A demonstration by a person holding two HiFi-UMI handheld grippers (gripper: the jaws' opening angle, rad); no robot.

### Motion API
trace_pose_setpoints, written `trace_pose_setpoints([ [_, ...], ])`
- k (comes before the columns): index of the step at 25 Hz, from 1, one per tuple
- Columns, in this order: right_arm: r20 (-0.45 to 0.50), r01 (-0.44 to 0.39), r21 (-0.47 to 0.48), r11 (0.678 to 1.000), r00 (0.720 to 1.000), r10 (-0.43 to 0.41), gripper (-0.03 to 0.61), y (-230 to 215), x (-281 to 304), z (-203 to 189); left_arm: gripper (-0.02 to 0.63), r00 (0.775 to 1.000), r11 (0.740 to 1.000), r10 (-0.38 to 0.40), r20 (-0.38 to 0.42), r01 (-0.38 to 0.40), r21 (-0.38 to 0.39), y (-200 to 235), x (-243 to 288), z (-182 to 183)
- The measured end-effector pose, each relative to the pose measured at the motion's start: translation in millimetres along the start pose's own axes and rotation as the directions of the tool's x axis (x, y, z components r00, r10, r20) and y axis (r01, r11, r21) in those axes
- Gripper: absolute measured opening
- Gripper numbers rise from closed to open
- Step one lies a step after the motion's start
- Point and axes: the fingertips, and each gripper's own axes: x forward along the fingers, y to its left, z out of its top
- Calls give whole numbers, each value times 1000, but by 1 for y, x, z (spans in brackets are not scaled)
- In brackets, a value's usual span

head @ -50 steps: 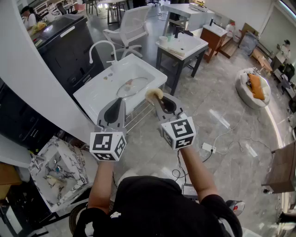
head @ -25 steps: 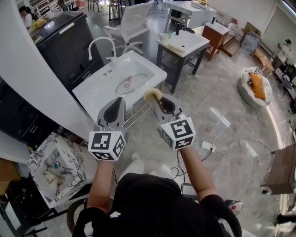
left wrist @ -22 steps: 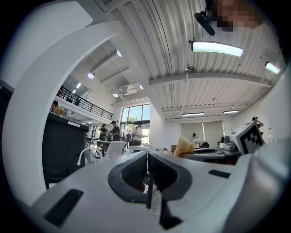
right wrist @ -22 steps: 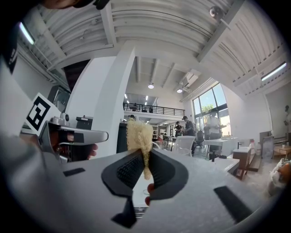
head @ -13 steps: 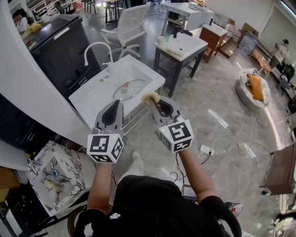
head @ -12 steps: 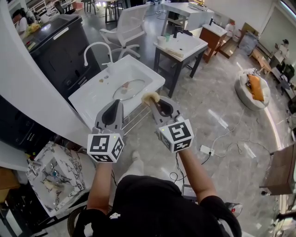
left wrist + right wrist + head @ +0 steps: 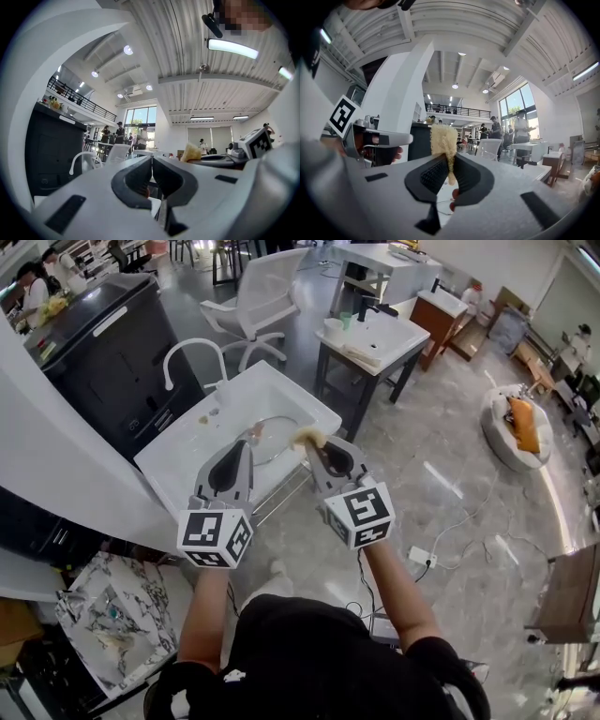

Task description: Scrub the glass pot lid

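One fluffy yellow scrubber [image 7: 443,137] is pinched by the right gripper [image 7: 450,160] fingers; left gripper [image 7: 152,161] fingers press together.

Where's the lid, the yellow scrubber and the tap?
Lid [image 7: 275,430]: head view, on its glass.
Scrubber [image 7: 443,138]: right gripper view, on its fluffy top.
Tap [image 7: 194,342]: head view, on the top of its curve.
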Motion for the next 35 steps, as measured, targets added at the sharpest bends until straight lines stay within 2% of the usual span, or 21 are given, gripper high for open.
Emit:
trace_pose_setpoints([
  [10,-29,16,1,1000,999,-16,15,-36,83,1,5,999,1000,-23,-23,22,-14,53,75,3],
  [20,-43,26,8,1000,999,-26,15,-40,148,-8,5,998,999,-43,-45,42,-26,102,110,-9],
  [28,-57,39,6,999,998,-39,14,-33,175,-19,5,997,998,-49,-65,46,-40,129,117,-25],
  [35,-68,58,3,998,996,-58,15,-44,178,-24,5,994,996,-73,-77,69,-59,127,129,-36],
])
